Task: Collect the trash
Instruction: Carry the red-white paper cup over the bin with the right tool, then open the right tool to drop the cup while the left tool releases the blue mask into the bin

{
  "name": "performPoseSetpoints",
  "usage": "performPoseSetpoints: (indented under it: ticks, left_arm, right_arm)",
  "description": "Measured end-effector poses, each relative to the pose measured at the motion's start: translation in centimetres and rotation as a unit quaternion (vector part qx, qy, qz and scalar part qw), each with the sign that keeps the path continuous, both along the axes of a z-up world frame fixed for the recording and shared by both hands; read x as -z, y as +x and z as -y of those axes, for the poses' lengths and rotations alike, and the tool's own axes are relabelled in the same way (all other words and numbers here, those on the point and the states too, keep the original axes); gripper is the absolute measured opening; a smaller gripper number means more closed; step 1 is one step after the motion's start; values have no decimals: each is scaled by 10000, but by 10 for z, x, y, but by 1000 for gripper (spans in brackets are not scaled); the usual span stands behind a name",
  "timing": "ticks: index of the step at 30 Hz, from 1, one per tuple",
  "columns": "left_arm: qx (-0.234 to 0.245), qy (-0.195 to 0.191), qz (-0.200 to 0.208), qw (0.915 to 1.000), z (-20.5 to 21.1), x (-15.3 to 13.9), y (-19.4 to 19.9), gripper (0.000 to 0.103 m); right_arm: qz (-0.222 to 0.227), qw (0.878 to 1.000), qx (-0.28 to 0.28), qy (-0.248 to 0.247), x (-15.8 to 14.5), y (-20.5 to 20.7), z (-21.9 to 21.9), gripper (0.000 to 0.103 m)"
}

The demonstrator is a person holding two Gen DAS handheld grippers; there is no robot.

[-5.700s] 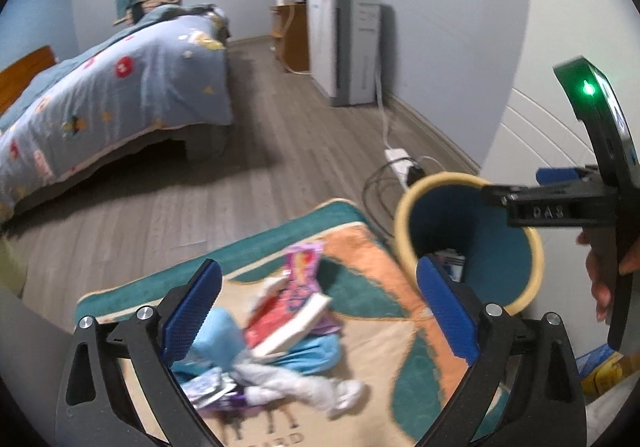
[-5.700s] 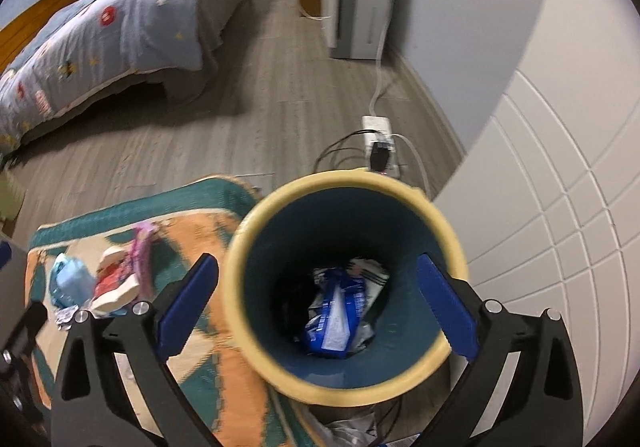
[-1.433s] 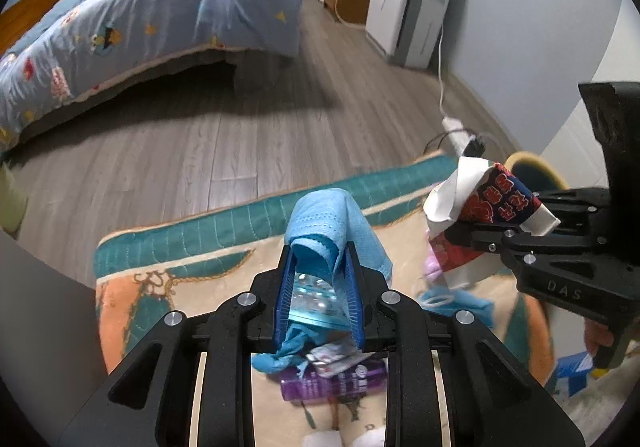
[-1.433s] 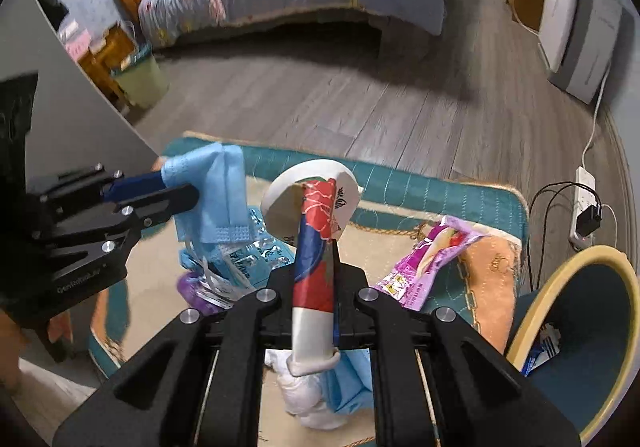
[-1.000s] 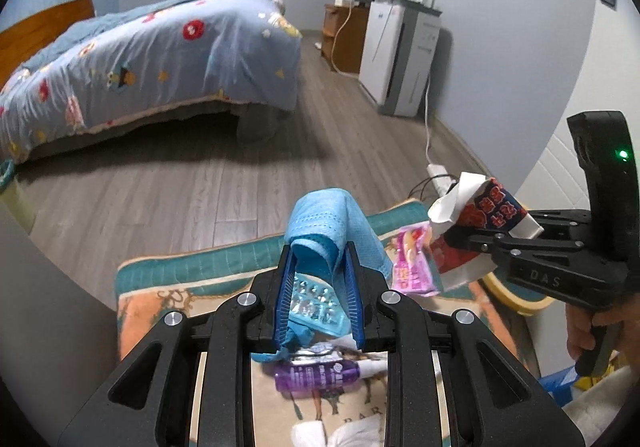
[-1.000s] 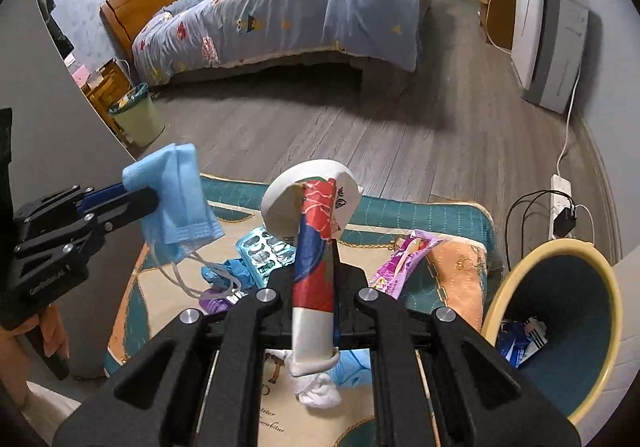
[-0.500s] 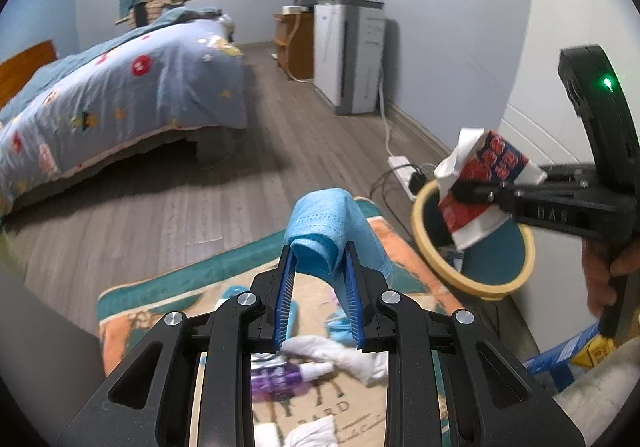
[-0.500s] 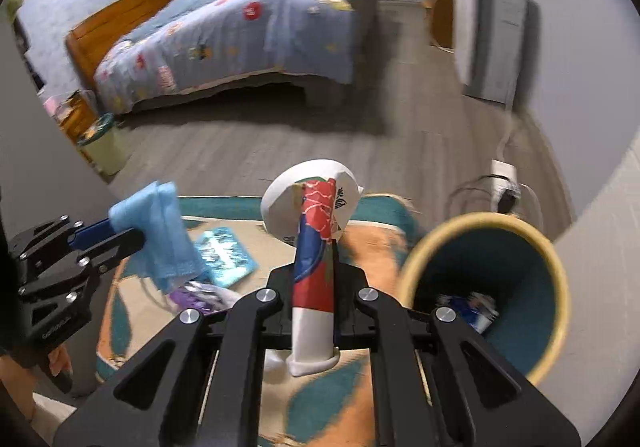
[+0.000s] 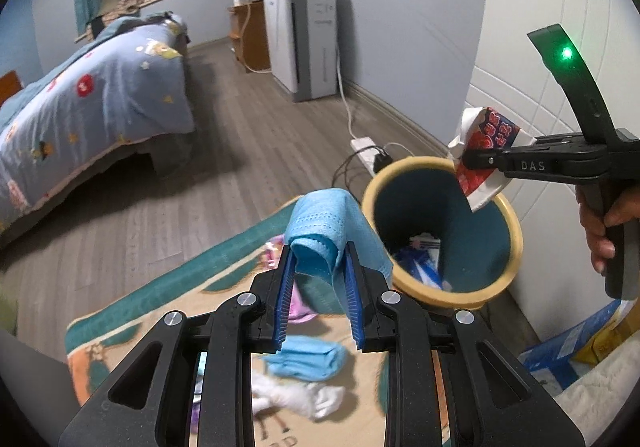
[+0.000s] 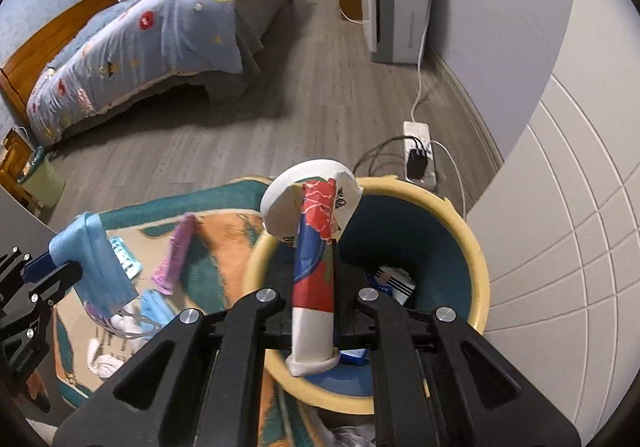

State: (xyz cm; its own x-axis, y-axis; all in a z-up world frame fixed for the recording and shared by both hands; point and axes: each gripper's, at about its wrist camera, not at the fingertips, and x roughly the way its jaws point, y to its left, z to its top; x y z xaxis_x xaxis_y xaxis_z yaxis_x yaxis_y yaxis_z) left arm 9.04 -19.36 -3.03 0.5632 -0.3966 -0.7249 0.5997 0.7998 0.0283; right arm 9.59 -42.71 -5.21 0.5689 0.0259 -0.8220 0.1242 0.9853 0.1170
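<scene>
The right claw (image 10: 314, 311) is clamping a crushed paper cup (image 10: 312, 247) directly over the mouth of the yellow-rimmed trash bin (image 10: 476, 247), which is already holding some wrappers. The left claw (image 9: 319, 287) is pinching a blue face mask (image 9: 328, 231) just beside the bin's rim. Still lying on the rug (image 9: 132, 303) are another blue mask (image 9: 304, 357), a purple wrapper (image 10: 176, 255), a blister pack (image 10: 124, 253) and white crumpled tissue (image 9: 304, 399), so the job seems roughly midway.
</scene>
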Motion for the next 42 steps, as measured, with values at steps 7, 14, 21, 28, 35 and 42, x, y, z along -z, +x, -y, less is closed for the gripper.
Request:
performPoseSetpoints:
  ticks: [7,14,21,28,35,42]
  left_arm:
    - [308,21,-167,9994,42,17,1,26]
    - [683,55,-355,9970,89,38,-8,26]
    - [879,288,-463,9946,119,61,-17,26]
    - [931,561,-430,9931,134,77,-19,31]
    - [721,630,-348,9948,129,77,-12,60]
    - [487,602,-212,9968,119,68,-6,79]
  right_arm:
    - [-414,9989,225,41,26,-2,28,9]
    - [-792,9941,718,175,56,-6,67,9]
    - [-1218,9882,894,231,82,-11,79,9]
    - [-1380,9874,772,46,89,-10,74,9]
    - [-1480,9858,785,55,94,-8,74,10]
    - [-1415,9861,872,5,90,-5,75,25]
